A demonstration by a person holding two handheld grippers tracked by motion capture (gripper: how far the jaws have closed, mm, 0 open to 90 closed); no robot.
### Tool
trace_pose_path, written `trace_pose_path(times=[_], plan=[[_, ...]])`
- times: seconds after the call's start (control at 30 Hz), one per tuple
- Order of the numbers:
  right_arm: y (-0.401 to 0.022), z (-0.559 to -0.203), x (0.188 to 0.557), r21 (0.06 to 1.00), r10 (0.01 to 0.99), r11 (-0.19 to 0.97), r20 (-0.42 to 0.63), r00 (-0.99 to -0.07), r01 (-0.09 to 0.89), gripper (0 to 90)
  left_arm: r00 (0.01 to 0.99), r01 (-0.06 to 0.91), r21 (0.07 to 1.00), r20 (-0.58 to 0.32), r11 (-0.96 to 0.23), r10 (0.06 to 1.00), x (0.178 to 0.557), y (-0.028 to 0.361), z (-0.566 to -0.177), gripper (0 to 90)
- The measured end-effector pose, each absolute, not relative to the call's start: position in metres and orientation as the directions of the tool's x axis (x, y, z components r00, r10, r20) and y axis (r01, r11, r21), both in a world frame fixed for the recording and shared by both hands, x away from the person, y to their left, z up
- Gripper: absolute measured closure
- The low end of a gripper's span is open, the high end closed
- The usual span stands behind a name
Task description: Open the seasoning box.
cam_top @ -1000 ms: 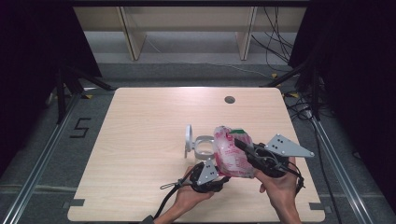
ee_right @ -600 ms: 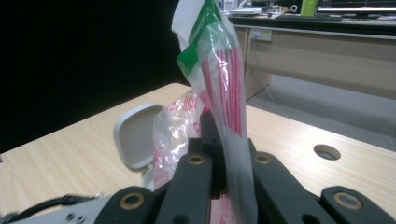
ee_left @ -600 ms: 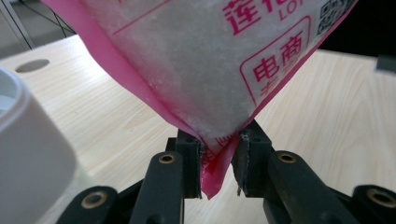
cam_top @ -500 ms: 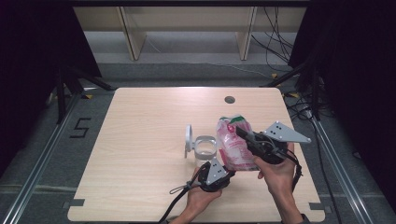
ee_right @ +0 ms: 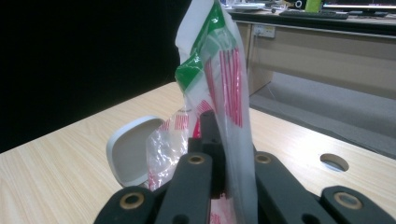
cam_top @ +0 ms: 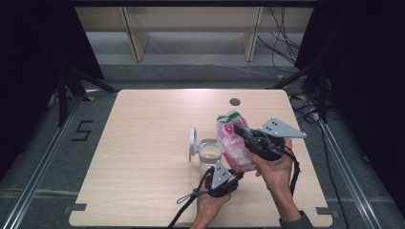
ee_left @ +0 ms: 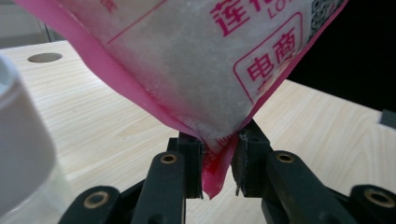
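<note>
Pale wood worktop (cam_top: 143, 157) under the high view: a pink bag (cam_top: 233, 143) of white powder is held up beside an open clear jar (cam_top: 208, 151) with its white lid (cam_top: 192, 141) hinged up. Nothing looks poured yet.

From the left hand-held gripper (ee_left: 219, 163), jaws that have just been closing now pinch the bag's bottom corner; pink Chinese characters and "LO" read on it.

From the right hand-held gripper (ee_right: 219, 154), jaws are pressed together on the bag's green-and-red-striped top.
</note>
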State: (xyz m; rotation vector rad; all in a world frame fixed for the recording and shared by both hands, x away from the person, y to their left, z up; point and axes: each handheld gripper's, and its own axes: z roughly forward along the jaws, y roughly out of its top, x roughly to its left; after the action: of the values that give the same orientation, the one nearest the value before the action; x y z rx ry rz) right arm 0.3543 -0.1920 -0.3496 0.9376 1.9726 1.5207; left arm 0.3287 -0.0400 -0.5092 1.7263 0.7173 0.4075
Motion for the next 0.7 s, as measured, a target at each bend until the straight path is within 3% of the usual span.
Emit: trace_pose_path(times=[0.1, 0.7], plan=[[-0.192, -0.349, 0.358, 0.968, 0.757, 0.17, -0.009, -0.653, 0.184, 90.0, 0.757, 0.251, 0.96, -0.115, -0.123, 0.643, 0.33, -0.044, -0.509, 74.8], [-0.171, -0.348, 0.368, 0.954, 0.748, 0.24, -0.063, -0.66, 0.18, 90.0, 0.739, 0.244, 0.967, -0.138, -0.071, 0.659, 0.333, -0.054, -0.508, 75.3]])
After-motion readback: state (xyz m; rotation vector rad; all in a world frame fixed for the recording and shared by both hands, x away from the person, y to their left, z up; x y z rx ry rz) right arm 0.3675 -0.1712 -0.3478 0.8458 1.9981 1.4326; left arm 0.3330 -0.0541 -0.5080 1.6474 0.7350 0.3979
